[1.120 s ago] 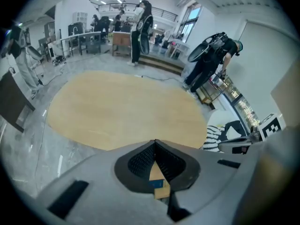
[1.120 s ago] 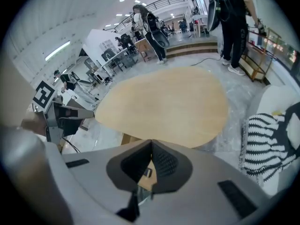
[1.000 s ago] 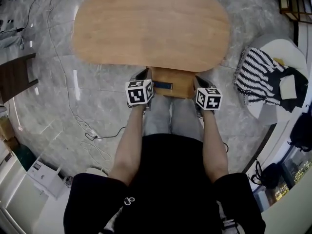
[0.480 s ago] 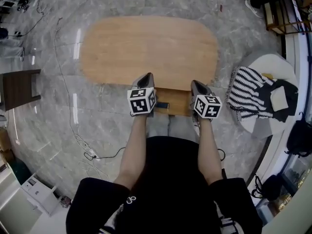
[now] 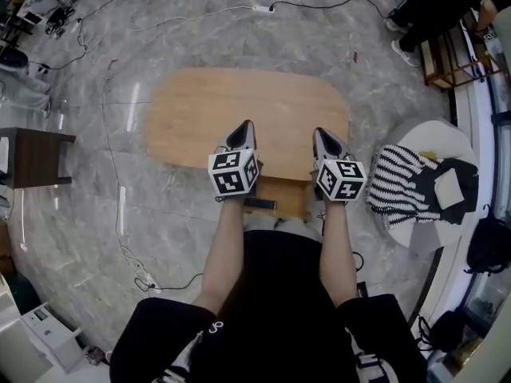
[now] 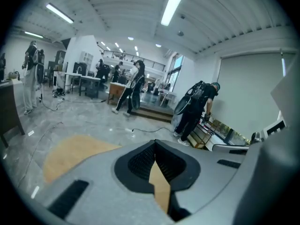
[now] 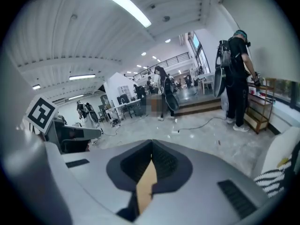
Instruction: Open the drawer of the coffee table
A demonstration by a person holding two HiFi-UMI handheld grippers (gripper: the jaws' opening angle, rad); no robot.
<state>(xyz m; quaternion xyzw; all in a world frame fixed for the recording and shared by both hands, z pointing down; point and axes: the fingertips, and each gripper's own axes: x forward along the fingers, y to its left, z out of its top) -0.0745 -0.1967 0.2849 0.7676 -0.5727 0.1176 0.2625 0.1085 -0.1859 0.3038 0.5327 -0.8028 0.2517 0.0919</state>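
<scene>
– While the drawer [image 5: 281, 195] stuck out from under the near edge of the coffee table [image 5: 239, 110], where exactly did it sit?

– It sat between the two forearms of the person, just below the oval wooden top. Its dark handle [image 5: 260, 204] was on the side toward the person.

– And the tools, were they on it?

– No. In the head view the left gripper [image 5: 246, 126] and the right gripper [image 5: 318, 132] were side by side and apart from each other. They pointed away from the person, and their tips lay over the near part of the top, not over the drawer.

– How did the jaws stand?

– Both pairs were pressed together, tip against tip, and nothing was between them. Only a strip of the wooden top was visible through the slit behind the tips.

– What was around the table?

– A grey marble floor [image 5: 96, 214] with cables [image 5: 144, 278] on it. At the right, a white round seat [image 5: 435, 134] carried a striped cloth [image 5: 399, 186]. At the left stood a small dark table [image 5: 32, 156]. Farther off, at the upper right, a person in dark clothes [image 5: 431, 6] stood beside a wooden rack [image 5: 451, 54].
</scene>
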